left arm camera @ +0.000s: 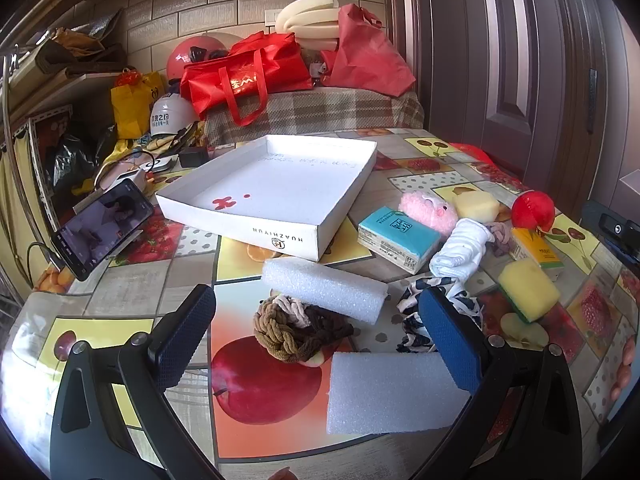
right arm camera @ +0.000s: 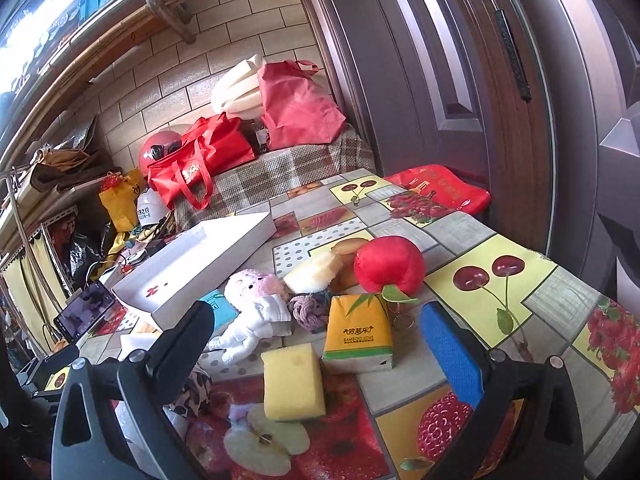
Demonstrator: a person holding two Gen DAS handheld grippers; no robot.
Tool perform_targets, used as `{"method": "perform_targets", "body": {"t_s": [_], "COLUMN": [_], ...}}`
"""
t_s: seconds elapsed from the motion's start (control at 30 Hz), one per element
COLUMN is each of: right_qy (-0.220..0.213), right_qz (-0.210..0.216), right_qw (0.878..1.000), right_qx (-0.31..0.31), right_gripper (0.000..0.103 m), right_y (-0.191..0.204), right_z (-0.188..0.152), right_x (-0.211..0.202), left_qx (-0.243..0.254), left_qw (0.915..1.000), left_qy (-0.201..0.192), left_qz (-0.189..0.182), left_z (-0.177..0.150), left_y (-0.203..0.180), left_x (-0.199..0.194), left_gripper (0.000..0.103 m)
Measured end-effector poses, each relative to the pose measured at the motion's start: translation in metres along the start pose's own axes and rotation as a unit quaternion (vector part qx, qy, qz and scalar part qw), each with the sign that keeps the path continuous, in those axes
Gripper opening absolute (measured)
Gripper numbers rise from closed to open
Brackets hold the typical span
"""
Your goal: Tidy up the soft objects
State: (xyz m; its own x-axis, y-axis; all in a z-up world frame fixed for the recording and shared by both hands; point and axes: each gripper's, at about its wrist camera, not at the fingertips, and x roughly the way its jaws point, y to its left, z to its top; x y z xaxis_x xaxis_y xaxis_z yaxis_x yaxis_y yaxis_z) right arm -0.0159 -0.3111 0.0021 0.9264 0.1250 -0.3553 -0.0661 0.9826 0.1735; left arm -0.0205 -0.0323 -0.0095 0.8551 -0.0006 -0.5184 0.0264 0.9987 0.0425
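Foam slab (left arm camera: 394,390): white, flat on the table, nearest the left gripper (left arm camera: 316,344), touching its right finger; jaws wide apart, empty.
Braided ring (left arm camera: 298,330): brown and cream, between those fingers, beyond the slab.
Foam roll (left arm camera: 324,286): just behind the ring.
White tray (left arm camera: 276,188): empty, open-topped, far left of the clutter.
Blue tissue pack (left arm camera: 396,236): right of the tray, beside the pink plush (left arm camera: 428,210).
Yellow sponge (right arm camera: 292,378): between the right gripper (right arm camera: 320,344) fingers; jaws spread, holding nothing.
Bamboo tissue pack (right arm camera: 358,332): behind the sponge.
Red plush apple (right arm camera: 390,264): farther back.
Table (right arm camera: 472,232): fruit-print cloth; brick wall, door beyond.
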Motion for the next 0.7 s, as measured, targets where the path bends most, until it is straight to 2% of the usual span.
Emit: {"method": "perform_targets", "body": {"t_s": [0.13, 0.23, 0.3, 0.57, 0.7], "right_qy": [0.005, 0.007, 0.006, 0.006, 0.008], "right_qz": [0.001, 0.002, 0.002, 0.003, 0.003], "right_qw": [1.000, 1.000, 1.000, 1.000, 1.000], "right_qx": [0.000, 0.002, 0.002, 0.005, 0.009], "right_gripper": [0.103, 0.103, 0.103, 0.103, 0.103], "right_y": [-0.002, -0.003, -0.003, -0.004, -0.004], "right_z": [0.000, 0.001, 0.001, 0.001, 0.001], "right_x": [0.001, 0.001, 0.001, 0.000, 0.000], "left_qx": [-0.003, -0.010, 0.002, 0.010, 0.018], "left_qw": [1.0000, 0.9997, 0.9999, 0.9989, 0.9986], "left_qy": [0.002, -0.001, -0.001, 0.042, 0.045], "left_qz": [-0.004, -0.023, -0.016, -0.020, -0.018], "left_z": [0.000, 0.001, 0.001, -0.003, -0.004], "left_y": [0.000, 0.005, 0.009, 0.021, 0.020], "left_x": [0.001, -0.001, -0.002, 0.002, 0.001], "left_gripper": [0.102, 0.102, 0.102, 0.102, 0.102]}}
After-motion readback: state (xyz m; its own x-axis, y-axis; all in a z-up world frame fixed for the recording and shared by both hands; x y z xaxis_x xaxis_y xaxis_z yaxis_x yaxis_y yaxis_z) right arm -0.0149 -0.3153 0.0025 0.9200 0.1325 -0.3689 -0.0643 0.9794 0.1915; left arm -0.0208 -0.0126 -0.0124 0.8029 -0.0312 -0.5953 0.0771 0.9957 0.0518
